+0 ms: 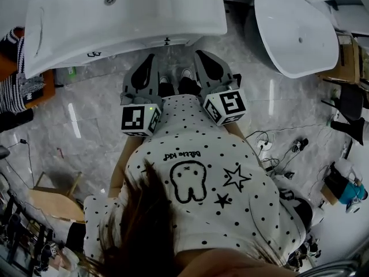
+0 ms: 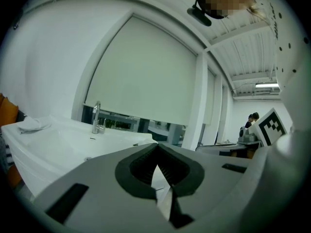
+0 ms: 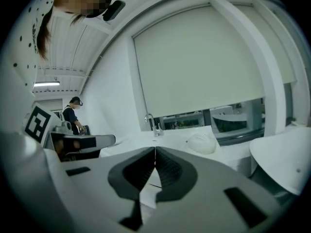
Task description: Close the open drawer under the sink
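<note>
Standing at the near edge of the white sink (image 1: 69,16), the person holds both tools close to the torso, pointing toward the basin. The left tool (image 1: 151,57) is clenched with nothing between its jaws, which the left gripper view confirms at the tips (image 2: 156,144). The right tool (image 1: 199,53) is likewise clenched and empty, its tips meeting in the right gripper view (image 3: 155,148).

The drawer (image 1: 127,46) shows only as a narrow white band under the sink's near edge. I take this for its front. How far it stands open cannot be told, since the basin overhangs it.

Risks noted:
- Both gripper views look across the top of the basin toward the faucet (image 2: 96,116), not at the drawer. In my judgement the tools sit too high, and a push from this height would strike the sink rim instead of the drawer front.
- The overhang hides most of the drawer from the head view, so contact would be made nearly blind.
- Clenched tips offer a small contact face. On a smooth white front they could skid sideways or upward.
- A push from one tool only, or off to one end, could twist the drawer on its runners and jam it part-closed.
- A hard shove could slam it and make it rebound open.
- The person's shoes (image 1: 173,79) stand on the floor just beside the drawer line and could block its travel.
</note>
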Motion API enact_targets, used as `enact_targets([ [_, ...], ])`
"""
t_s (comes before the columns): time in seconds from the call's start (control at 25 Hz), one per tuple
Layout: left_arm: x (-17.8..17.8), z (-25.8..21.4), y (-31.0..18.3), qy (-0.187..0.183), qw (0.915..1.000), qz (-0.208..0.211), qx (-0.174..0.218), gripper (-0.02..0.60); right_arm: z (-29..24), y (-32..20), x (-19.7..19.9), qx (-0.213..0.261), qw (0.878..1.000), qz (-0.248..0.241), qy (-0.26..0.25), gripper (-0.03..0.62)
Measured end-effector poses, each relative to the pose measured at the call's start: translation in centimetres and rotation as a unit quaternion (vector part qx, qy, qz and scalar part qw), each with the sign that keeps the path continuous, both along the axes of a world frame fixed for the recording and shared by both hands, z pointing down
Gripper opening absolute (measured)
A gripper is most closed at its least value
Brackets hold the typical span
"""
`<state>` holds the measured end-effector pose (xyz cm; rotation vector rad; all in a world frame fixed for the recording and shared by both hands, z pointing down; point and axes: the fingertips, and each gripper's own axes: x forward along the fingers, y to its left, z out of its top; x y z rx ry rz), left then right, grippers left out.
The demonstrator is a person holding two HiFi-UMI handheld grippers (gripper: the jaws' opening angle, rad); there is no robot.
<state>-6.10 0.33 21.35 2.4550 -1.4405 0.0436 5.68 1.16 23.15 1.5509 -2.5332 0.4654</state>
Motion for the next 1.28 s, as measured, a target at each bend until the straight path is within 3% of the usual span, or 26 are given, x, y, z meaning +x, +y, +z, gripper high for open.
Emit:
enact_targets([
  [0.4, -5.9, -0.2, -0.5, 0.008, 0.9998, 0.018, 0.001, 0.005, 0.4, 0.8, -5.6, -0.007, 0.999, 0.030, 0.013, 0.014],
  [0.6, -5.8, -0.1, -0.5, 0.005, 0.9993, 0.036, 0.004, 0.005, -0.1, 1.3, -6.8, 0.012, 0.999, 0.021, 0.034, 0.014],
  [0.88, -5.3, 0.1, -0.7, 0.000, 0.9986, 0.052, 0.006, 0.005, -0.5, 1.3, -6.0, 0.023, 0.998, 0.046, 0.033, 0.014],
  [1.28, -4.0, 0.5, -0.9, 0.007, 0.9978, 0.066, 0.005, 0.005, 0.1, 1.2, -5.2, 0.019, 0.998, 0.050, 0.045, 0.014],
])
